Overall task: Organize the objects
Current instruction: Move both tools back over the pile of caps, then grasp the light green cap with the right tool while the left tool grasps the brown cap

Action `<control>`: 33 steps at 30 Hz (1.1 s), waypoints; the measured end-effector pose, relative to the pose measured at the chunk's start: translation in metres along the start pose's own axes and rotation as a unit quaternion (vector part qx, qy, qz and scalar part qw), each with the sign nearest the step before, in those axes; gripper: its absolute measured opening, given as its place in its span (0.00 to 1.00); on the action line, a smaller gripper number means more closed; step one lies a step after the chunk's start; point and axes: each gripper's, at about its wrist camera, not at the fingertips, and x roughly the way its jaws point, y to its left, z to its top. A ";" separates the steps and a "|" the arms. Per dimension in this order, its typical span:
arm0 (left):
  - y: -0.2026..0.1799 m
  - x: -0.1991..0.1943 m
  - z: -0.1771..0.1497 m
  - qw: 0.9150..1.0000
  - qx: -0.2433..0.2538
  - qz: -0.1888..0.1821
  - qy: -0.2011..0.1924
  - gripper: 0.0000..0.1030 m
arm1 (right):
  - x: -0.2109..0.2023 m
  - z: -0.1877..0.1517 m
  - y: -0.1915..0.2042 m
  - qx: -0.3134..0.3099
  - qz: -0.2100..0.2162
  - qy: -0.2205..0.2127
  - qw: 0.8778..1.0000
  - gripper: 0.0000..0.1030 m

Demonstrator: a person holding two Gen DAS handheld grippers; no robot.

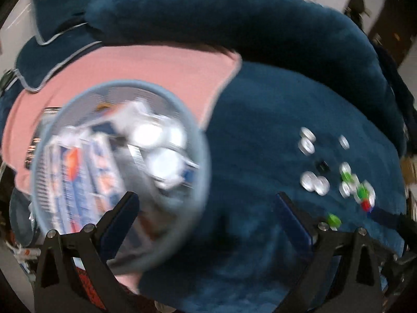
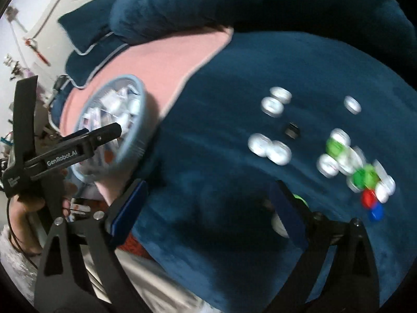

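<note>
Blue blanket [image 2: 221, 156] holds scattered caps [image 2: 269, 148] and basket [image 1: 198, 172]; both tools spread, empty.

Both grippers spread wide, nothing between the fingers

The left gripper [image 1: 207, 203] and right gripper [image 2: 208, 193] angle steeply downward. In the right wrist view, the left gripper sits at nine o'clock, gripped by a hand [image 2: 24, 208] at eight.

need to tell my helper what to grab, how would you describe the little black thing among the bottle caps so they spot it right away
Look at the dark blue blanket, to the right of the pale blue basket. Loose bottle caps lie scattered there, and the small black object sits among them, between two pairs of white caps. It is the only dark, boxy piece; everything around it is round and white, green, red or blue.
</note>
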 end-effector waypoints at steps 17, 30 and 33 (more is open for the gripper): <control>-0.125 0.109 -0.098 0.983 0.154 -0.015 0.099 1.00 | 0.046 -0.112 -0.154 0.179 -0.134 0.071 0.972 0.95; -0.119 0.102 -0.104 0.987 0.145 -0.026 0.061 1.00 | 0.047 -0.104 -0.144 0.150 -0.153 0.077 0.974 1.00; -0.117 0.103 -0.102 0.987 0.146 -0.026 0.060 1.00 | 0.025 -0.091 -0.133 0.155 -0.086 0.006 0.984 1.00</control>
